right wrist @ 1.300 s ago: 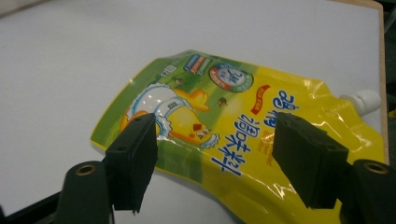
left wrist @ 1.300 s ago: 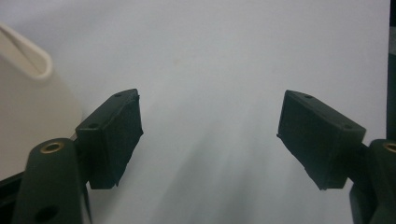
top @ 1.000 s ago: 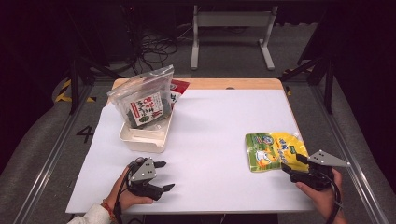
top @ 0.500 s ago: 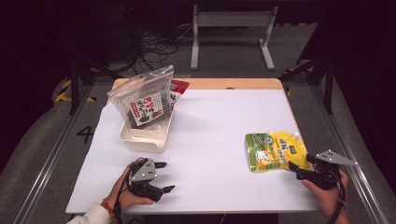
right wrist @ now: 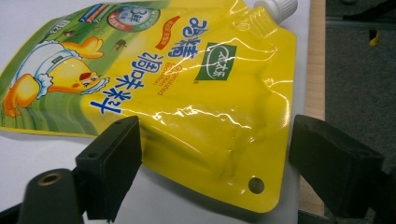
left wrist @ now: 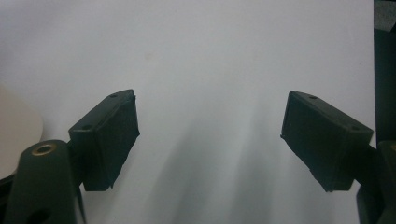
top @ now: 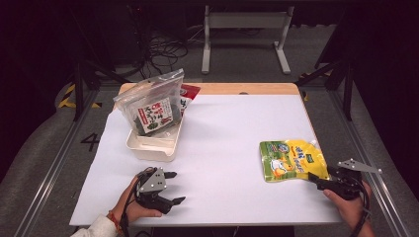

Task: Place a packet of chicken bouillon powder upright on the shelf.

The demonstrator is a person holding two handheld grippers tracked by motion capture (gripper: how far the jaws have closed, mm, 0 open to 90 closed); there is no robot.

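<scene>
My right tongs (top: 316,178) have just been spreading their jaws, which now stand wide with the near corner of the yellow pouch (top: 291,160) between them, not pressed by either pad. My left tongs (top: 170,187) rest open over bare white table (top: 237,128), well apart from it. The right gripper view shows the pouch (right wrist: 187,93) close up: glossy, crinkled, a cartoon duck, blue lettering, a white cap and a punched hole. The high view adds a cream tray (top: 150,145) holding a clear snack bag (top: 150,106) far left.
</scene>
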